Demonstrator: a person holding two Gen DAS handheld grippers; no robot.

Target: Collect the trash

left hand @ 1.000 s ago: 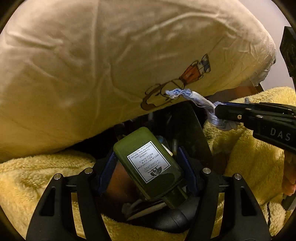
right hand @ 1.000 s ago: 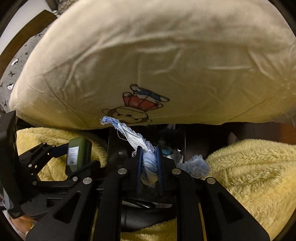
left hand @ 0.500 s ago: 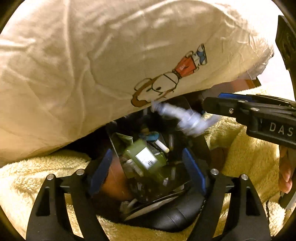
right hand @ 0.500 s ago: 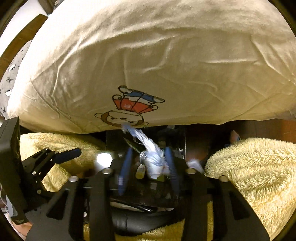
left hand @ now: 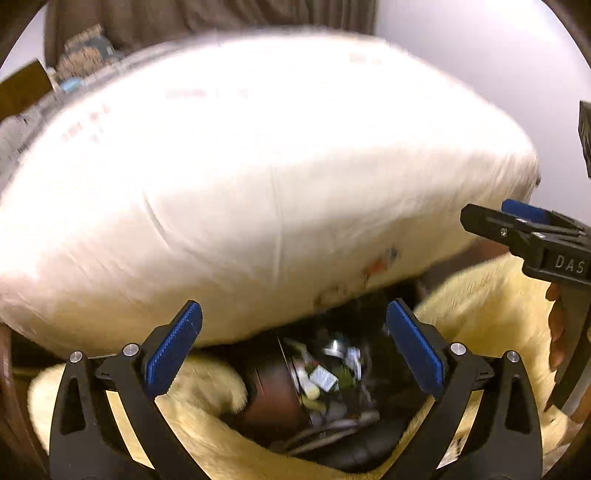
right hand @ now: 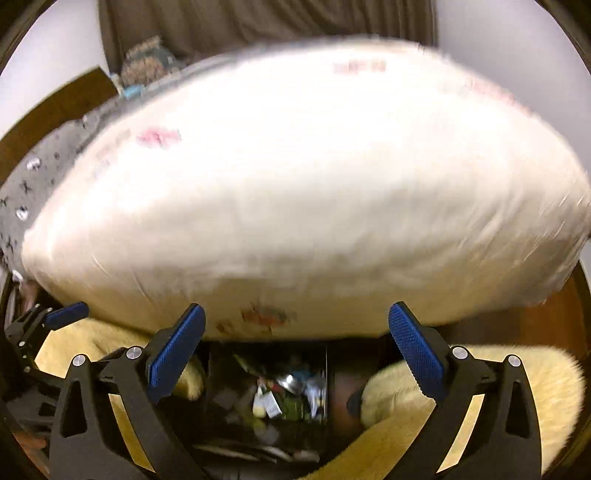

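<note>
Left wrist view: the left gripper hangs with its blue-padded jaws spread wide and nothing between them, above a dark, straight-walled trash bin sunk among the folds of a fluffy yellow blanket. Inside the bin lies a blurred jumble of collected trash, with white scraps, something green and a glint of silver, though no single piece can be named. A large cream-white pillow, overexposed and smeared by motion, fills most of the frame and hides the far rim of the bin; faint red and orange marks on its cover cannot be read. At the right edge, the right gripper juts in from the side, cut off by the frame, its body lettered "DAS".

From the right wrist, the right gripper likewise shows its jaws wide apart and empty over the same bin and litter. The pillow again covers the background, with a grey star-patterned cloth and a brown curtain peeking past it. The left gripper shows partly at lower left.
</note>
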